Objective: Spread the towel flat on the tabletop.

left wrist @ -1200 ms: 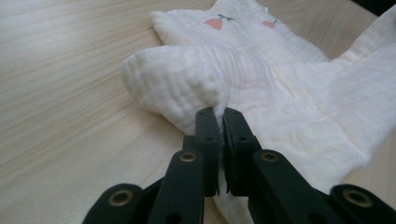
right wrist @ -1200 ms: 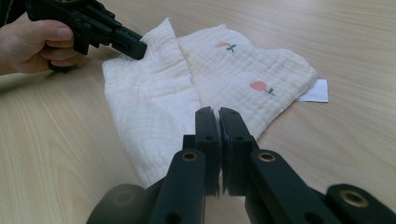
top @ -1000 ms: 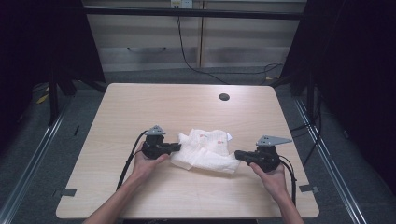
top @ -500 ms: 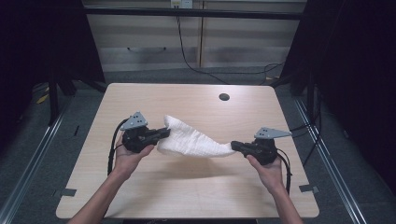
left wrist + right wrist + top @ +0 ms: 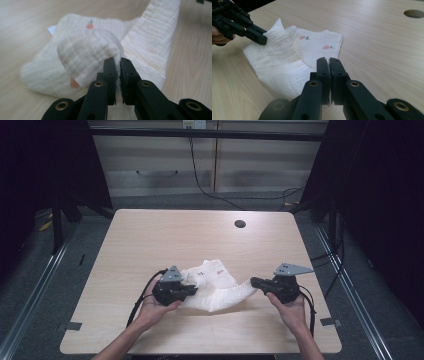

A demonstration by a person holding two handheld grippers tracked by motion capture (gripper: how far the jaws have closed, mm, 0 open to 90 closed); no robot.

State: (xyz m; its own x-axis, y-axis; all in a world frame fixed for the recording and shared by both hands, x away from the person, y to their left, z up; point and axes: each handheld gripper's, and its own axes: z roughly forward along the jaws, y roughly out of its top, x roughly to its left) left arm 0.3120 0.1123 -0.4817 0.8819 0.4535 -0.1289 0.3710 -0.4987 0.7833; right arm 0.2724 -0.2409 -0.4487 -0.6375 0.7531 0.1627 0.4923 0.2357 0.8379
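Left gripper [image 5: 186, 291] moved inward | cloth [image 5: 220, 287] bunched | both grip corners

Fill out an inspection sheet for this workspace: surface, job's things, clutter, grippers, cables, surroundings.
Surface: light wooden table, with a round hole near the far edge.
Job's things: white cloth with small orange prints, partly folded, lying between the grippers.
Clutter: nothing seen.
Grippers: left gripper shut on a cloth edge; right gripper shut on the opposite end.
Cables: black cable trails from the left gripper; another from the right.
Surroundings: dark curtains, grey floor.
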